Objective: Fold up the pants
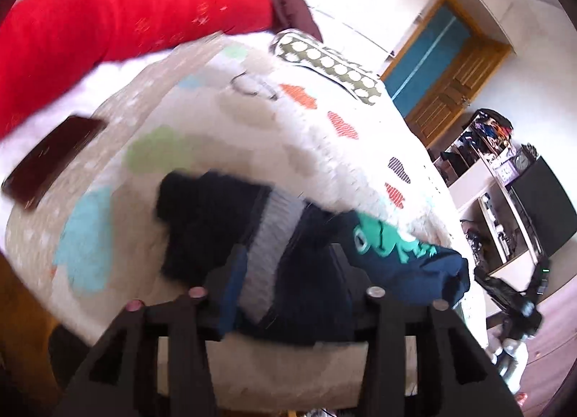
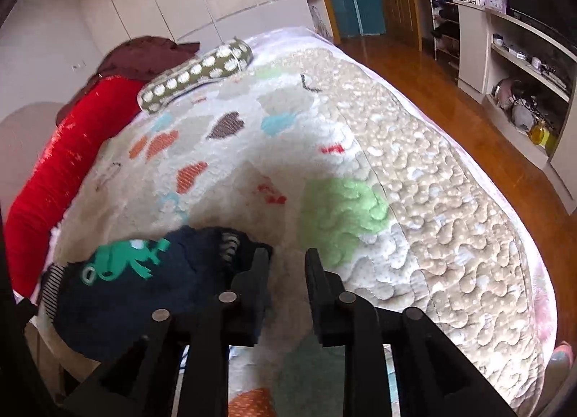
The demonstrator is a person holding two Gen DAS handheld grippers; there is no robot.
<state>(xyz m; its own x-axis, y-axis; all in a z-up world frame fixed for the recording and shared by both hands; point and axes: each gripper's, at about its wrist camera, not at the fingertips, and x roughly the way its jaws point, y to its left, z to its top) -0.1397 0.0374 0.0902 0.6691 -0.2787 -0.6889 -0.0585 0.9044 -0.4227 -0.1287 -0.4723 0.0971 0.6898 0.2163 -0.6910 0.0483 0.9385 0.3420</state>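
The pants [image 1: 306, 247] are navy blue with a grey striped band and a green frog print. They lie bunched on the patterned bed blanket [image 1: 223, 110]. In the left wrist view my left gripper [image 1: 288, 258] has its fingers either side of the fabric and is shut on the pants. In the right wrist view the pants [image 2: 144, 280] lie at the lower left, and my right gripper [image 2: 286, 258] is open, its left finger [image 2: 258, 265] touching the pants' edge, with nothing between the fingers.
A red bolster [image 2: 47, 179] and a brown cloth [image 2: 144, 53] lie at the bed's head, with a dotted green pillow [image 2: 198, 71]. A dark phone [image 1: 50, 161] rests on the blanket. Shelves [image 2: 523, 67] and wooden floor [image 2: 450, 92] lie beyond the bed's right edge.
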